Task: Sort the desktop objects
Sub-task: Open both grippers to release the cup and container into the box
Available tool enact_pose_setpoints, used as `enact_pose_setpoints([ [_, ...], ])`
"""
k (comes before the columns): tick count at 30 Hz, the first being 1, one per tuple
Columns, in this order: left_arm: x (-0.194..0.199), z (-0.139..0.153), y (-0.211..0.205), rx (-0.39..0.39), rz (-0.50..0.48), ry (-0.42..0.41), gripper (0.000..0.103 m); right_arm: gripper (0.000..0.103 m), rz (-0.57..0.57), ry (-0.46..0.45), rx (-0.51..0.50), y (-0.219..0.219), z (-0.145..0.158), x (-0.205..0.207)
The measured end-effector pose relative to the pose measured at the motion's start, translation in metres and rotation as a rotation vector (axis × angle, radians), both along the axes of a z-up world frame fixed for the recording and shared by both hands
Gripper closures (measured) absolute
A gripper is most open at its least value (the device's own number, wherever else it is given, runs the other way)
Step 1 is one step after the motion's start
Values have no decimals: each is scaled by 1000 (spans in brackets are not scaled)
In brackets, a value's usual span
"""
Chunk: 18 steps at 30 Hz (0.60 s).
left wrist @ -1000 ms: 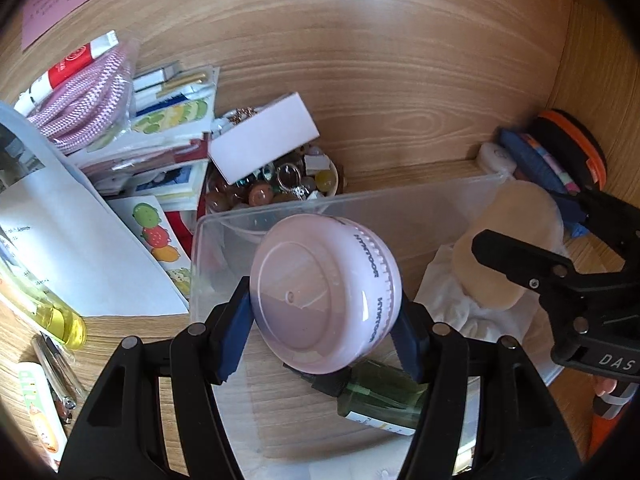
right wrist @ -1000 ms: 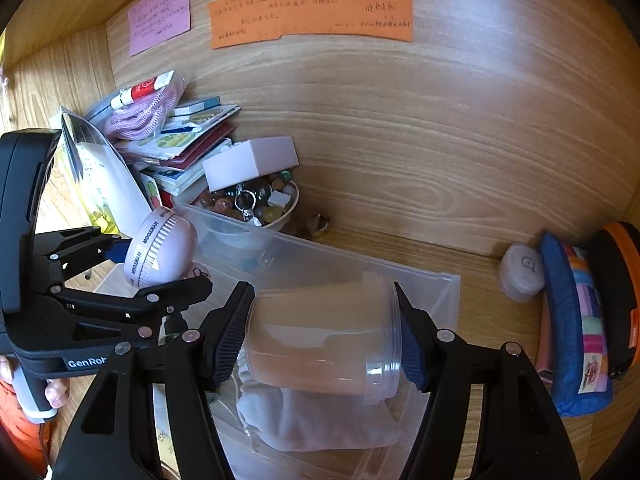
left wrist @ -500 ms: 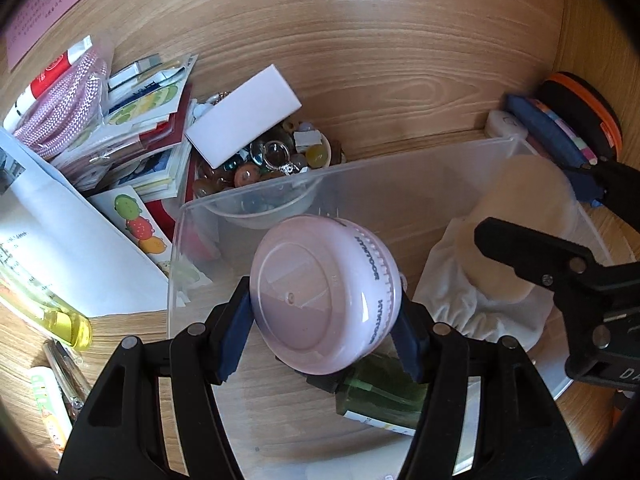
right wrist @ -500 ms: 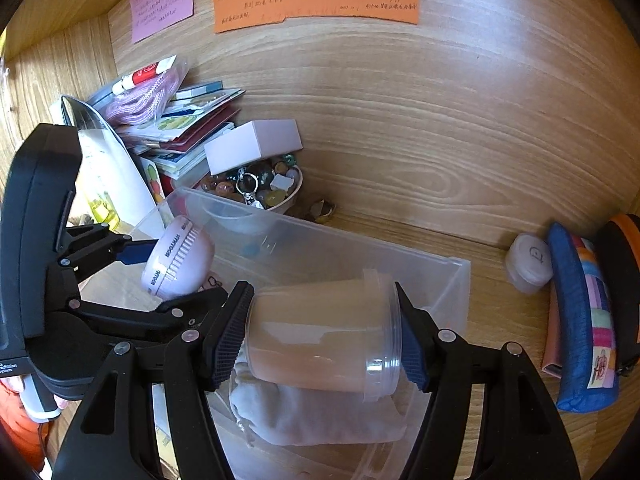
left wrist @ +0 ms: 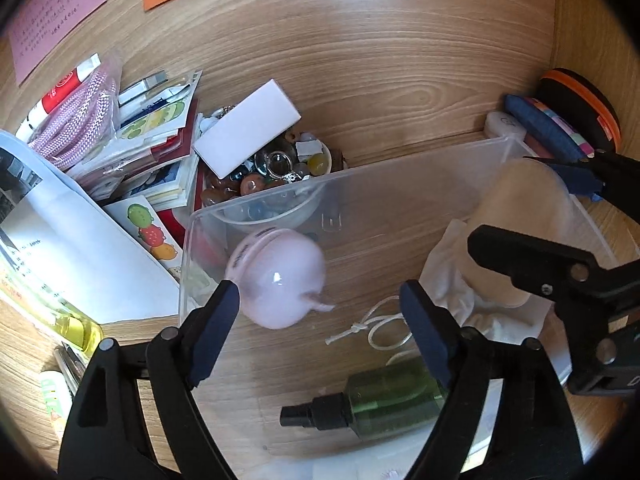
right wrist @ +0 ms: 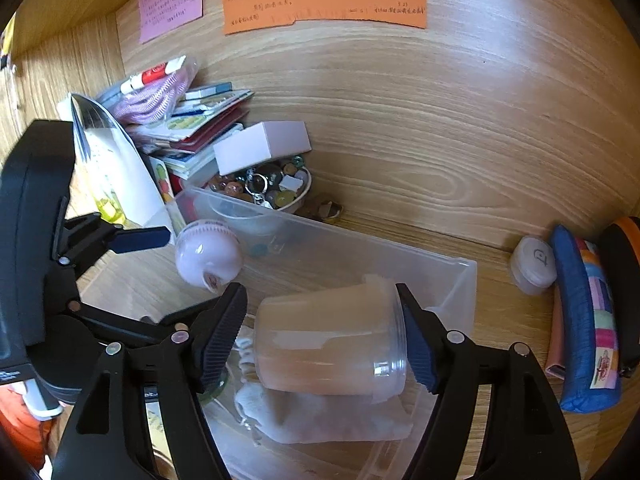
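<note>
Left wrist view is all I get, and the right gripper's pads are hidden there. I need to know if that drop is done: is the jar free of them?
Observer: Nearly. The right gripper's jaws have just been opening; the jar lies sideways between them, with a gap showing at the left pad.
Operator: Which way does its lid point?
Observer: The lid is at the right pad, and I cannot tell if they touch.
</note>
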State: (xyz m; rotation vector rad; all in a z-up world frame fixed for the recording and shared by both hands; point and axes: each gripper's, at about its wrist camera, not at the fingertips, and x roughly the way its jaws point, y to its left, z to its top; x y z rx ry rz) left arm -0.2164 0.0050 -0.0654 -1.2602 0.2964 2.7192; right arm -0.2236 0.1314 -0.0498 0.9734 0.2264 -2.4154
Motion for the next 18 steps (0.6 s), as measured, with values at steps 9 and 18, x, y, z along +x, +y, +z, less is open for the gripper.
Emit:
enact_pose_setpoints([
  [9,10,15,-2,42,-20,28,13,21,6,93,-14,3,27,17],
  [18,28,41,-5,46,-10,82,11,19,-19,145,10,14,49,41],
])
